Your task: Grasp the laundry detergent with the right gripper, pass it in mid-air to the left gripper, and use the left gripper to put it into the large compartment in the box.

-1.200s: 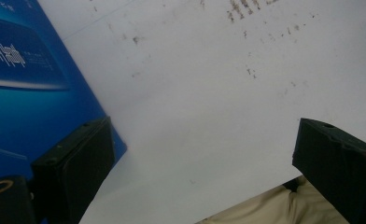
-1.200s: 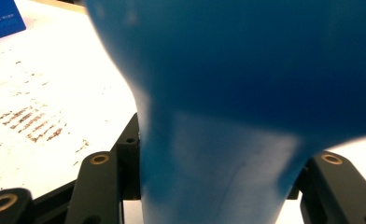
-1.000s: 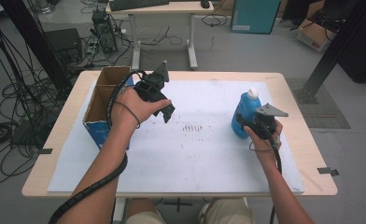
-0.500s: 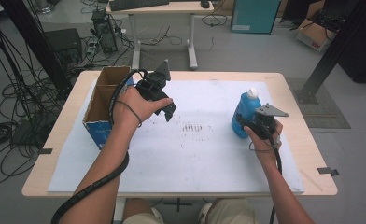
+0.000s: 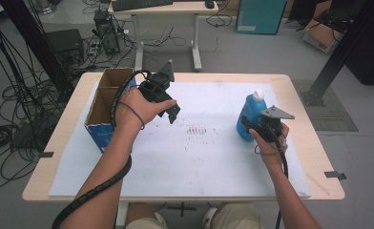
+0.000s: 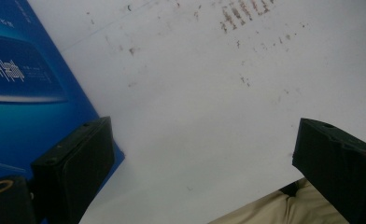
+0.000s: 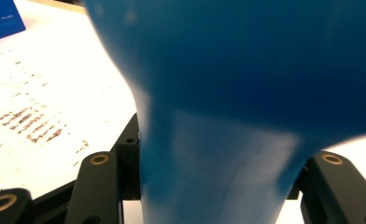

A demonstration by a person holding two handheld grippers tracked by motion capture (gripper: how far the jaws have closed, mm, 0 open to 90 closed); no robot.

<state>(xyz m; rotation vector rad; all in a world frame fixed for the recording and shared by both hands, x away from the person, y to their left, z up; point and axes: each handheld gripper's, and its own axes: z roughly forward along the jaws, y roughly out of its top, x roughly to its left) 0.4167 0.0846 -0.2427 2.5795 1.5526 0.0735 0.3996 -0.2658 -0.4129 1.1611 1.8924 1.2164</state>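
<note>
Bottles: we count one blue plastic bottle with a white cap, between the right jaws.
Boxes: one open blue-sided cardboard box, left of the left jaws.
Grippers: two.

The high view looks forward and down over the whole table from the person's side. The left gripper view hangs close above the white sheet, sharing its smudged marks with the right gripper view, which sits pressed against the blue bottle, probably blurred by nearness.
</note>
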